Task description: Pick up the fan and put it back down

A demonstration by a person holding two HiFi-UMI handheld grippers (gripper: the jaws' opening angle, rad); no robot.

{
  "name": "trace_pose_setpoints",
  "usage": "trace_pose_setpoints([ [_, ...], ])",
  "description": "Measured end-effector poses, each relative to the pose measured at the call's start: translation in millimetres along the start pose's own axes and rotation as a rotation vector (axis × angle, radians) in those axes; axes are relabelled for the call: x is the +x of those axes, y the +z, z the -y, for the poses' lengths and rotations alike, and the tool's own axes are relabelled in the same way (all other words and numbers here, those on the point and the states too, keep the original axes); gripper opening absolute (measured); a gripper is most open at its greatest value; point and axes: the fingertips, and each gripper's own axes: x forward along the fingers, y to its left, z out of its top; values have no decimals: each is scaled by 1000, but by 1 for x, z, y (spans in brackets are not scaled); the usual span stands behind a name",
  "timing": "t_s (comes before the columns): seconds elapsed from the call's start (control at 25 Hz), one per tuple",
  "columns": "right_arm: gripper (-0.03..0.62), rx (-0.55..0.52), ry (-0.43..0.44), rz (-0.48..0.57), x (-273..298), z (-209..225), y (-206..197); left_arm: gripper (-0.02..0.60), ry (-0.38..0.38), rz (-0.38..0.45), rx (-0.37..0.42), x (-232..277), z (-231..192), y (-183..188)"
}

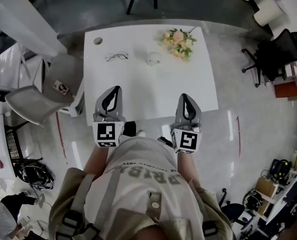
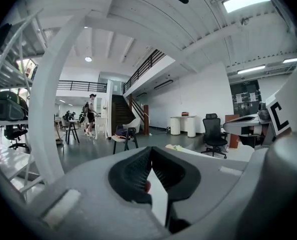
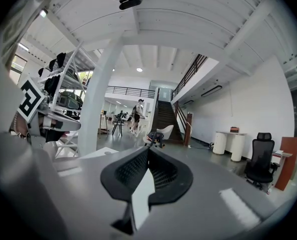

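A small white round fan [image 1: 153, 59] stands at the far middle of the white table [image 1: 148, 94]. Both grippers hover over the table's near edge, well short of the fan. My left gripper [image 1: 116, 89] is shut with nothing between its jaws; in the left gripper view its black pads [image 2: 138, 171] meet at the tip [image 2: 151, 149]. My right gripper [image 1: 184, 97] is shut and empty too, its tip [image 3: 148, 149] closed in the right gripper view. The fan is hidden in both gripper views.
A pair of glasses [image 1: 116, 56] lies left of the fan and a bunch of flowers [image 1: 178, 43] lies at the far right. A grey chair [image 1: 48, 91] stands left of the table, a black office chair [image 1: 274, 54] right.
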Motion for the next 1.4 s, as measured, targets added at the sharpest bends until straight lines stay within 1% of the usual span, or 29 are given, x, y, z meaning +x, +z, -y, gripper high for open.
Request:
trace_pose_setpoints([
  [0.2, 2, -8, 25, -10, -1, -2, -1, 11, -6, 8, 10, -1, 1, 3],
  [0.44, 2, -20, 28, 10, -2, -5, 6, 11, -7, 16, 9, -3, 3, 5],
  [0.6, 2, -9, 36, 24, -4, -9, 10, 11, -6, 14, 4, -5, 1, 4],
  [0.72, 0, -19, 18, 35, -4, -5, 16, 11, -4, 16, 3, -5, 0, 6],
  [0.84, -2, -15, -8, 22, -4, 0, 14, 11, 3, 18, 6, -6, -2, 7],
  [1.08, -2, -19, 28, 14, -4, -8, 12, 11, 5, 13, 3, -9, -3, 5],
  [1.28, -3, -5, 42, 18, -4, -14, 17, 11, 0, 10, 3, -10, -2, 5],
  [1.4, -3, -18, 51, 13, -5, -14, 14, 11, 2, 10, -1, -10, -3, 5],
])
